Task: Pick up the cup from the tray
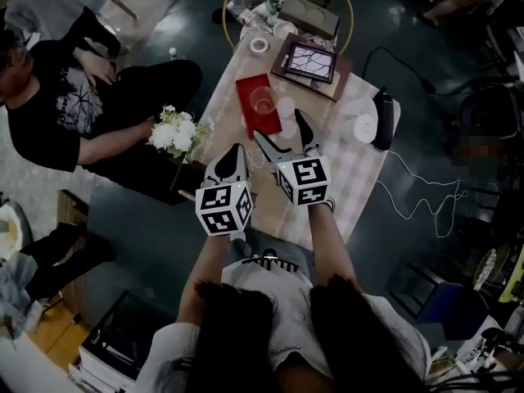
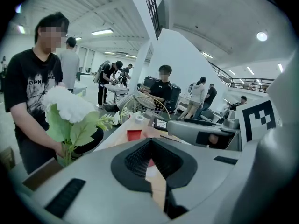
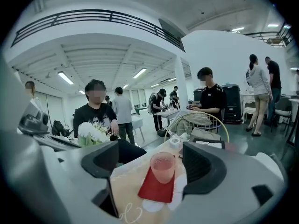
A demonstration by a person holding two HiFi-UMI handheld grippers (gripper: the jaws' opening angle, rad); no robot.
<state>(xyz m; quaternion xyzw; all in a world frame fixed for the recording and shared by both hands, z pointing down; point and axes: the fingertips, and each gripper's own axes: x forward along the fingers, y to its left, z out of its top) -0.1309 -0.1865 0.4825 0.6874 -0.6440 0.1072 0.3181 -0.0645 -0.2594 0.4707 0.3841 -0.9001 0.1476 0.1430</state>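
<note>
A clear pinkish cup (image 1: 264,101) (image 3: 162,166) stands upright on a flat red tray (image 1: 250,113) (image 3: 154,190) on the pale table. My right gripper (image 1: 282,131) (image 3: 152,163) is open just short of the tray. In the right gripper view the cup shows framed between the two dark pads (image 3: 204,166), ahead of them and untouched. My left gripper (image 1: 237,150) (image 2: 149,143) hangs to the left at the table's near edge, its pads meeting at the tips with nothing in them. The tray's end (image 2: 134,134) shows small beyond it.
A seated person at the table's left holds white flowers (image 1: 174,133) (image 2: 70,106). At the far end are a wire basket (image 1: 286,2), a tape roll (image 1: 259,45) and a picture frame (image 1: 309,60). A white disc (image 1: 360,127) and a black device (image 1: 383,121) lie at the right edge.
</note>
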